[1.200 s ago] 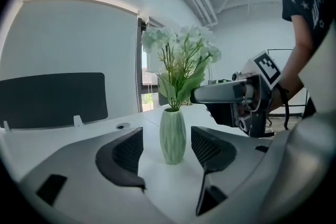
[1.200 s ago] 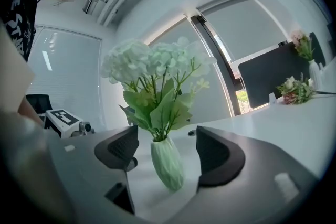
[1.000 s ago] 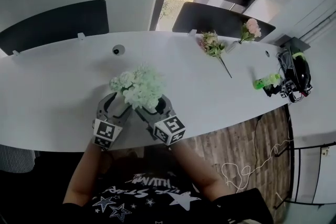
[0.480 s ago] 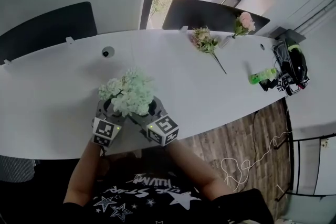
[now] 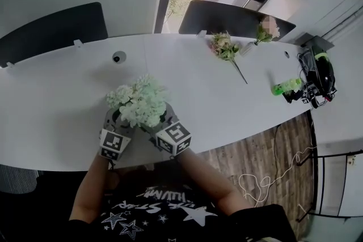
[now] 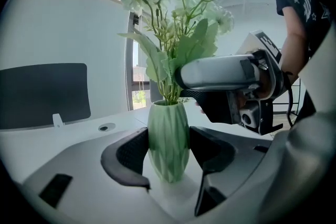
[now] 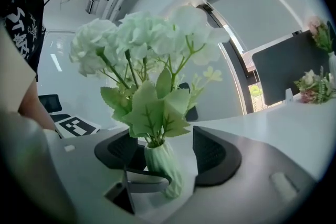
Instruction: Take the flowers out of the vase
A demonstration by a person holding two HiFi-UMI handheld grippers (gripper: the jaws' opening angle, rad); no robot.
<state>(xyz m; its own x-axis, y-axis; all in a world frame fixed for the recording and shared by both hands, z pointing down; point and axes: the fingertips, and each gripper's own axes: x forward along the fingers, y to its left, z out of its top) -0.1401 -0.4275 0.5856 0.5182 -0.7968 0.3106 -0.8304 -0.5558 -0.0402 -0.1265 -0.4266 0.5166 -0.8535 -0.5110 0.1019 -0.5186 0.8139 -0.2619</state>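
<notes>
L gripper (image 6: 168, 131): jaws just been closing, pads on both sides of green vase (image 6: 168, 152). R gripper (image 7: 163, 136): jaws wide, vase neck between, not clamped. White flowers (image 5: 139, 102) in vase, lower-left centre of head view, on table (image 5: 238, 107).

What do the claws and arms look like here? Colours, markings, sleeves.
The left claw and right claw have pale grey moulded bodies and curved jaws with dark textured pads. Each carries a cube of black-and-white square markers. The wearer has a black short-sleeved star-print T-shirt.
</notes>
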